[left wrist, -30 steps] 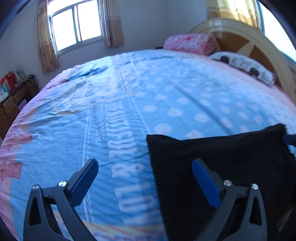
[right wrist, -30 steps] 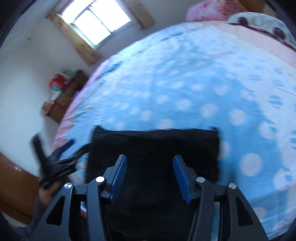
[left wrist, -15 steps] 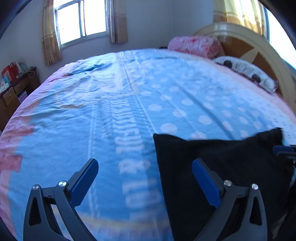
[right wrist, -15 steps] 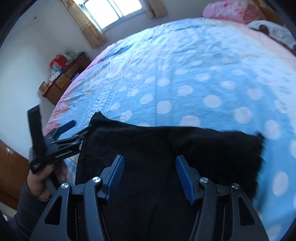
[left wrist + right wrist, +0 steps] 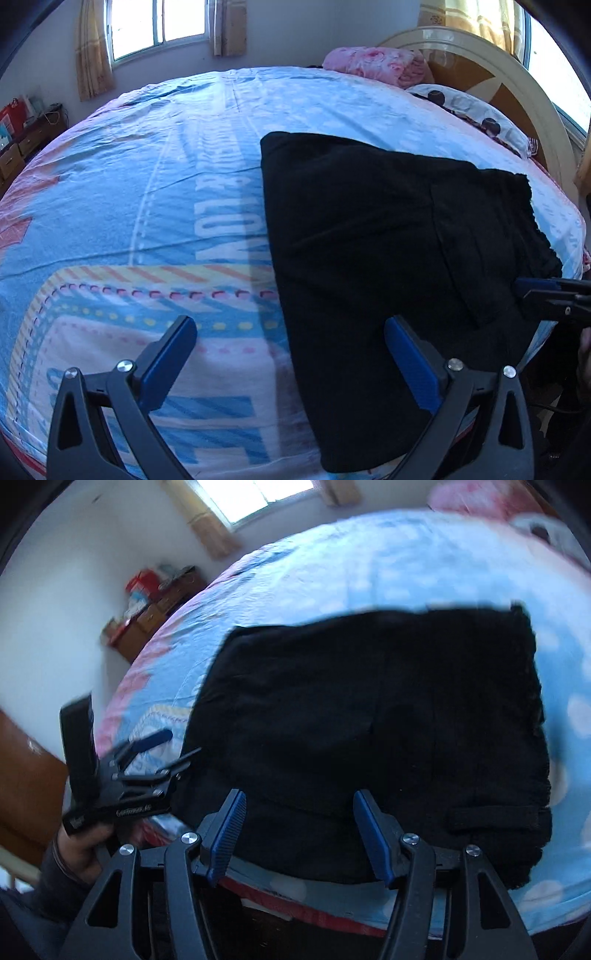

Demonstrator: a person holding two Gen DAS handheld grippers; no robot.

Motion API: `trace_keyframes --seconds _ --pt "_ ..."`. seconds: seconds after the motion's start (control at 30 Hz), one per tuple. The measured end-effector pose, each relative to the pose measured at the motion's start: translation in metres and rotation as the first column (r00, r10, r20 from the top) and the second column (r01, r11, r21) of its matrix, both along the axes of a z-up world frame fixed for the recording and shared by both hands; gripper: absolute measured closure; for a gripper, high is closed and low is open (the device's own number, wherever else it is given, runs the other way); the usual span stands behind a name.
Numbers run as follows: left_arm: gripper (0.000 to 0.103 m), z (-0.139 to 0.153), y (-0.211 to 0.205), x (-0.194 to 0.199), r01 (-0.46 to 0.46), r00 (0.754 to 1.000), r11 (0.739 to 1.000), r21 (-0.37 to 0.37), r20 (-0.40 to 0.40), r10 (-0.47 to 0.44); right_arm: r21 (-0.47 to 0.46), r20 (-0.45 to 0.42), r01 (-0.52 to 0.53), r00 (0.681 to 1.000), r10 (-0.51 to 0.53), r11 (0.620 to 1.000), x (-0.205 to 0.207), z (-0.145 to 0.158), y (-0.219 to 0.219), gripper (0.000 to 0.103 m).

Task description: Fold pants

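Both grippers have come lower and nearer the foot of the bed since the earlier frames, so the folded black pants (image 5: 373, 236) now fill far more of each view.

From the left wrist view the pants lie flat on the blue polka-dot bedspread (image 5: 155, 192), near the bed's close edge, their near end draped over it. The left gripper (image 5: 291, 354) is spread wide with nothing between its blue pads (image 5: 166, 354); one pad hangs over the bedspread's striped border, the other over the pants' left side. Whether that pad touches the cloth cannot be told.

From the right wrist view the right gripper (image 5: 299, 834) has its jaws parted about halfway, clasping nothing. Its blue pads (image 5: 227, 834) sit over the near hem of the pants (image 5: 369, 716); contact cannot be told because the picture is blurred. A belt loop or tab (image 5: 491, 818) shows on the pants at the right. The left gripper (image 5: 170, 749) appears at the left edge, held in a hand (image 5: 83, 853) with a dark sleeve, its fingers by the pants' corner.

At the head of the bed lie a pink quilt (image 5: 376, 66) and a spotted pillow (image 5: 469, 107) against the curved headboard (image 5: 491, 66). A wooden dresser (image 5: 26, 136) with drawers stands by the window (image 5: 159, 26), with red bags or boxes on top; the drawers are closed, their contents unseen.
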State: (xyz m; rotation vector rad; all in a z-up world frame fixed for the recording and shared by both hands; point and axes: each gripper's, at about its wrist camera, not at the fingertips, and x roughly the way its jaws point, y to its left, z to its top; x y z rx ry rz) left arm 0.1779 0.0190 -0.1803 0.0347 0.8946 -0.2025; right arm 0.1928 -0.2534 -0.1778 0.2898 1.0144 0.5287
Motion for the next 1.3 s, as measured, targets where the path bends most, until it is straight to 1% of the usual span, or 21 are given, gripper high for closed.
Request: trace_keyframes --seconds 0.07,0.13,0.27,0.4,0.47,0.5,0.53,0.6,0.7,0.77,0.87,0.97,1.03,1.1,1.17,1.23,1.27,1.3 --pt "0.0 0.001 -0.002 0.0 0.003 1.0 1.0 0.013 0.001 -0.003 0.014 -0.002 0.0 1.0 0.0 1.0 0.002 -0.001 -0.003 0.041" --pt "0.0 0.005 -0.003 -0.001 0.0 1.0 1.0 0.02 0.006 0.0 0.005 0.006 -0.007 1.0 0.007 1.0 -0.001 0.002 -0.002 0.041" --pt "0.0 0.018 -0.007 -0.009 0.009 1.0 1.0 0.014 0.026 -0.009 -0.052 0.038 0.0 0.999 0.002 0.999 -0.012 0.016 0.0 0.041" --pt "0.0 0.031 -0.016 -0.014 0.037 0.998 0.999 0.002 0.059 -0.037 -0.087 0.11 0.023 0.994 -0.013 0.996 -0.02 0.034 -0.007 0.041" --pt "0.0 0.029 -0.026 -0.013 0.062 0.997 0.998 0.012 0.055 -0.063 -0.121 0.11 0.046 0.993 -0.033 0.992 -0.019 0.032 -0.012 0.041" --pt "0.0 0.027 -0.03 -0.012 0.069 0.996 0.997 0.017 0.051 -0.07 -0.13 0.093 0.06 0.994 -0.048 0.99 -0.017 0.026 -0.017 0.041" --pt "0.0 0.023 -0.035 -0.01 0.079 0.996 0.997 0.026 0.047 -0.08 -0.109 0.076 0.058 0.996 -0.05 0.992 -0.016 0.021 -0.022 0.041" --pt "0.0 0.009 -0.048 -0.003 0.101 0.995 0.993 0.058 0.009 -0.101 -0.093 0.063 0.056 0.997 -0.05 0.994 -0.014 0.013 -0.025 0.041" --pt "0.0 0.001 -0.055 0.002 0.102 0.995 0.993 0.065 -0.003 -0.102 -0.116 0.071 0.039 0.997 -0.031 0.992 -0.012 0.007 -0.023 0.041" --pt "0.0 0.002 -0.053 0.003 0.102 0.995 0.994 0.049 -0.007 -0.102 -0.125 0.081 0.032 0.996 -0.022 0.992 -0.013 0.007 -0.021 0.041" --pt "0.0 0.008 -0.052 0.002 0.107 0.994 0.993 0.052 -0.005 -0.107 -0.113 0.082 0.027 0.996 -0.018 0.993 -0.013 0.01 -0.022 0.041" --pt "0.0 0.028 -0.045 0.0 0.093 0.994 0.994 0.054 0.053 -0.096 -0.064 0.101 0.045 0.994 -0.038 0.997 -0.016 0.028 -0.029 0.041" --pt "0.0 0.045 -0.041 0.007 0.09 0.991 0.995 0.042 0.097 -0.093 -0.06 0.16 0.062 0.986 -0.051 0.996 -0.016 0.047 -0.032 0.041" --pt "0.0 0.053 -0.042 0.023 0.088 0.988 0.994 0.071 0.121 -0.096 -0.062 0.193 0.064 0.98 -0.051 0.996 -0.009 0.059 -0.034 0.041" --pt "0.0 0.054 -0.042 0.045 0.076 0.987 0.991 0.113 0.129 -0.091 -0.069 0.201 0.091 0.977 -0.075 0.993 0.007 0.065 -0.036 0.041" --pt "0.0 0.045 -0.044 0.069 0.065 0.994 0.985 0.16 0.081 -0.079 -0.042 0.196 0.121 0.974 -0.11 0.992 0.027 0.064 -0.044 0.041" --pt "0.0 0.039 -0.044 0.08 0.077 0.995 0.986 0.151 0.047 -0.085 -0.027 0.176 0.128 0.977 -0.121 0.991 0.036 0.06 -0.047 0.041" --pt "0.0 0.035 -0.044 0.085 0.086 0.995 0.986 0.143 0.031 -0.092 -0.021 0.146 0.139 0.98 -0.135 0.99 0.045 0.053 -0.05 0.041"
